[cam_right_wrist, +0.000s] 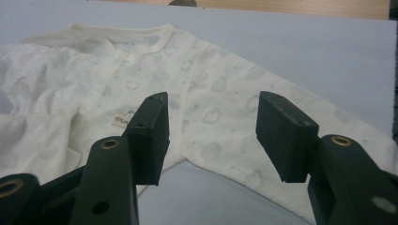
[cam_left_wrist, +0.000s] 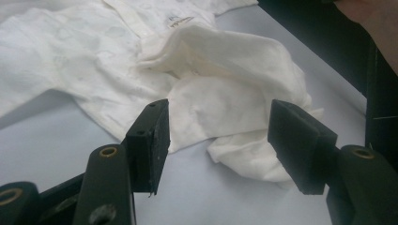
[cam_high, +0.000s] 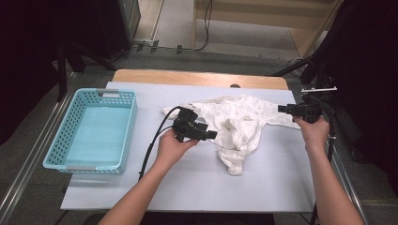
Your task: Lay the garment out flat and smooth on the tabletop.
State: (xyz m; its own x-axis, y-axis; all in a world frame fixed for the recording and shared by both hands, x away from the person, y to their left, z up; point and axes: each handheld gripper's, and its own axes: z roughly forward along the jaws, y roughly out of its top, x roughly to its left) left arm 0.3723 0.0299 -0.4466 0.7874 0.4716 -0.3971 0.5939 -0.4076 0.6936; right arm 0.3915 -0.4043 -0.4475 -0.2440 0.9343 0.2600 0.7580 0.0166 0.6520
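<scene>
Forearms are seen entering from the near edge of the white table (cam_high: 263, 187). At far left, a turquoise basket (cam_high: 56, 140) is noted, standing empty. Next, the left gripper (cam_high: 211, 135) is held with jaws parted, nothing between them, just beside the garment (cam_high: 239, 122), which is spread crumpled at mid-table. At right, the right gripper (cam_high: 281, 108) is likewise held wide and unloaded by a sleeve. Soft, light, limp cloth is judged; sleeve ends or shoulder seams are recommended as pinch points.
</scene>
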